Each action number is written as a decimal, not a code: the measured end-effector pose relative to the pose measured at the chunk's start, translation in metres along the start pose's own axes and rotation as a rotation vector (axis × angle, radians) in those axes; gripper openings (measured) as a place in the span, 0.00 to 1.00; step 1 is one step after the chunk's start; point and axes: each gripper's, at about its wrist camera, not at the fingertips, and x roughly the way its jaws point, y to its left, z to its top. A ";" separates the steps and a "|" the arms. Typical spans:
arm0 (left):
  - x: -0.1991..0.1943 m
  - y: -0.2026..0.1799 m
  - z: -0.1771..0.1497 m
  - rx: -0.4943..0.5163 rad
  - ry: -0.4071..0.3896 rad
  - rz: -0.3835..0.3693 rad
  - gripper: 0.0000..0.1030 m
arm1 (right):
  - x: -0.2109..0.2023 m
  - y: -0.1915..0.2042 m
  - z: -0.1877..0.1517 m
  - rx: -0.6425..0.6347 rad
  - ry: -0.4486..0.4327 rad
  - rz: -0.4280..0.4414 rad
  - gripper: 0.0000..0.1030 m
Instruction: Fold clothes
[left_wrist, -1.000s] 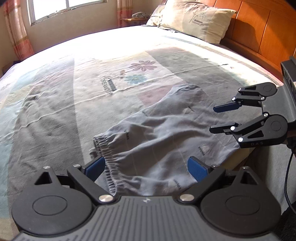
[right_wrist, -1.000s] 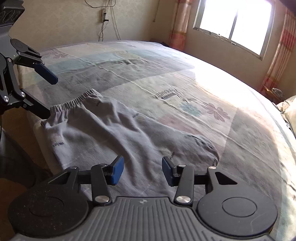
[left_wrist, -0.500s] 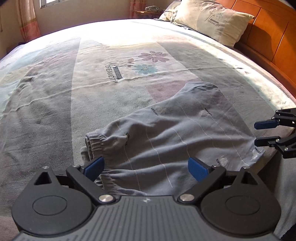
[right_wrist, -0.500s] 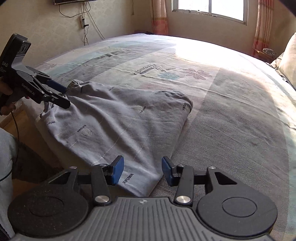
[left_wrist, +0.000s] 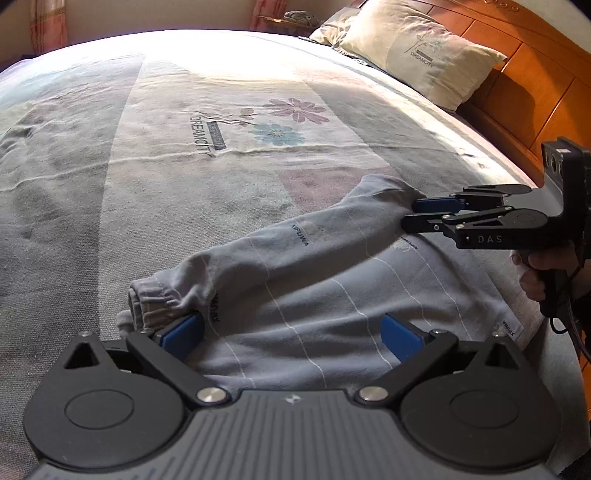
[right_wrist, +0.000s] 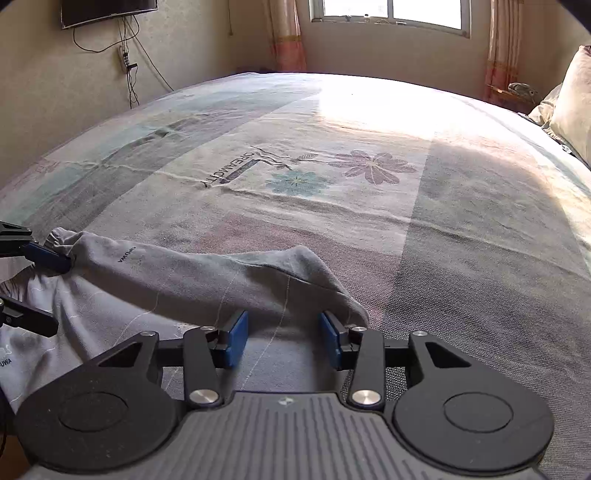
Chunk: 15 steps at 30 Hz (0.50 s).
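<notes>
Lying between both tongs, the grey cotton trousers with thin white stripes (left_wrist: 332, 291) rest on the flower-printed bedsheet (left_wrist: 184, 155). Left gripper (left_wrist: 291, 332) is opening, spread wide over the elastic waistband end; right gripper (right_wrist: 282, 338) is closing, its blue pads not yet pressing the cloth between them.

The near edge of the grey garment (left_wrist: 332, 295) is hidden under the left claw (left_wrist: 291, 334) body. In the right wrist view the left claw (right_wrist: 37, 288) is cut off by the frame edge, only 2 finger ends showing. The hand (left_wrist: 535, 273) is partly hidden behind its handle. The small object on the nightstand (left_wrist: 295, 14) is too small to tell.
</notes>
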 end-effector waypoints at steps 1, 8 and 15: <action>-0.005 0.000 0.001 -0.016 -0.005 0.003 0.99 | -0.001 -0.003 0.000 0.007 -0.002 0.002 0.40; -0.009 -0.018 0.024 0.003 -0.069 -0.048 0.99 | -0.025 0.000 -0.003 0.083 -0.047 0.020 0.38; 0.033 -0.005 0.031 -0.056 0.022 0.085 0.98 | -0.079 0.017 -0.039 0.029 -0.034 0.076 0.39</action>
